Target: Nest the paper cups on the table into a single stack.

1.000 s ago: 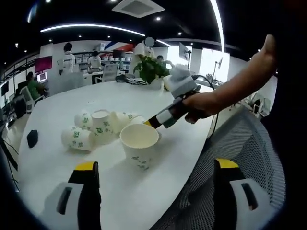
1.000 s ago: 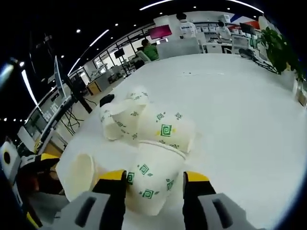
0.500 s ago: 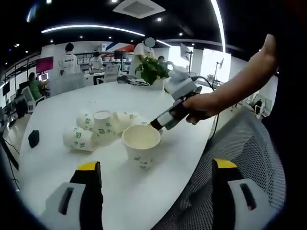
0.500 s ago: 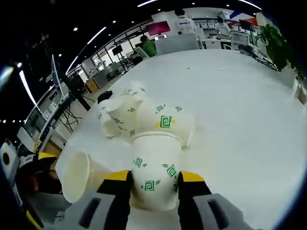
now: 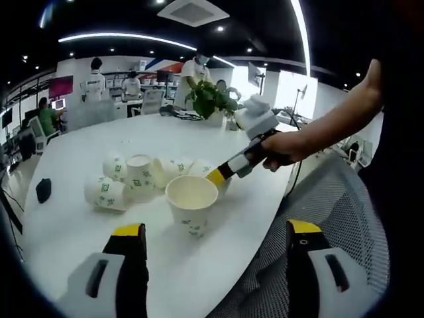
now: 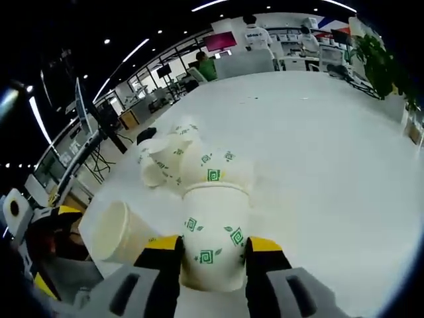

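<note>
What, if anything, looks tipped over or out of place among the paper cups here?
Several paper cups lie toppled on their sides in a loose cluster on the white table. One open cup stands upright beside them. The right hand-held gripper holds another cup between its jaws. Nothing looks spilled or crushed.

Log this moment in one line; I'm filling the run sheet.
right tongs: shut on paper cup | left tongs: open, empty | upright cup on table | other cups lying loose

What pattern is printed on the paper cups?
Green square spirals on the white paper cups, clearest in the right gripper view.
</note>
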